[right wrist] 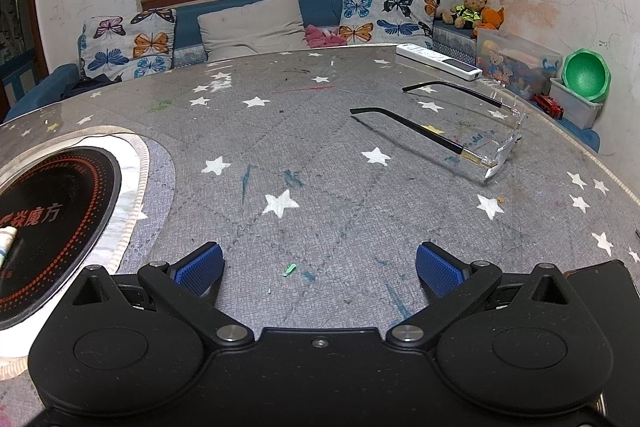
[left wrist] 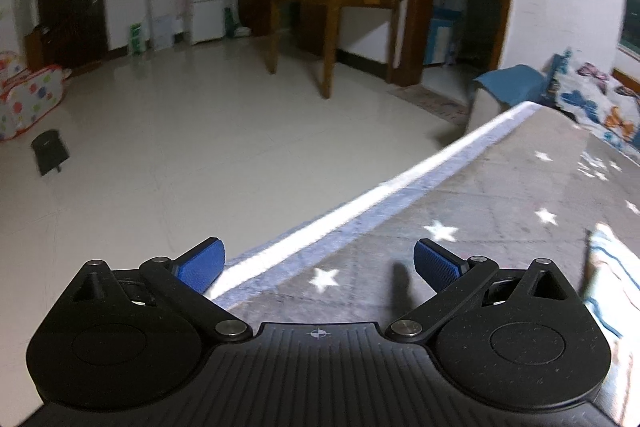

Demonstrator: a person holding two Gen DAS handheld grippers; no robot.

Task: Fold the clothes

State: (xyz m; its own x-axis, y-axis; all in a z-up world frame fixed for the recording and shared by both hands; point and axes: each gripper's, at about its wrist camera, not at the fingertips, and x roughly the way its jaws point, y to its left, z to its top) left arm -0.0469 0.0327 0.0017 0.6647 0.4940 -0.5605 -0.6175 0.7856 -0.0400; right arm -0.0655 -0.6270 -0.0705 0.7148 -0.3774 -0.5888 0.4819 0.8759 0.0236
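Observation:
A pale striped cloth [left wrist: 612, 267] shows at the right edge of the left wrist view, lying on the grey star-patterned table cover [left wrist: 500, 195]. My left gripper [left wrist: 318, 261] hangs open over the table's edge, nothing between its blue pads, left of that cloth. In the right wrist view a corner of the same striped cloth [right wrist: 6, 241] rests on the black induction plate [right wrist: 52, 211] at the far left. My right gripper [right wrist: 319, 267] stands open low over the table cover [right wrist: 320, 163], with nothing in it.
A pair of glasses [right wrist: 472, 139] and a white remote [right wrist: 438, 61] lie on the table's right side. A dark phone [right wrist: 608, 291] sits by the right gripper. A sofa with butterfly cushions [right wrist: 132, 43] lies beyond. A wooden table [left wrist: 340, 7] stands on the tiled floor [left wrist: 180, 131].

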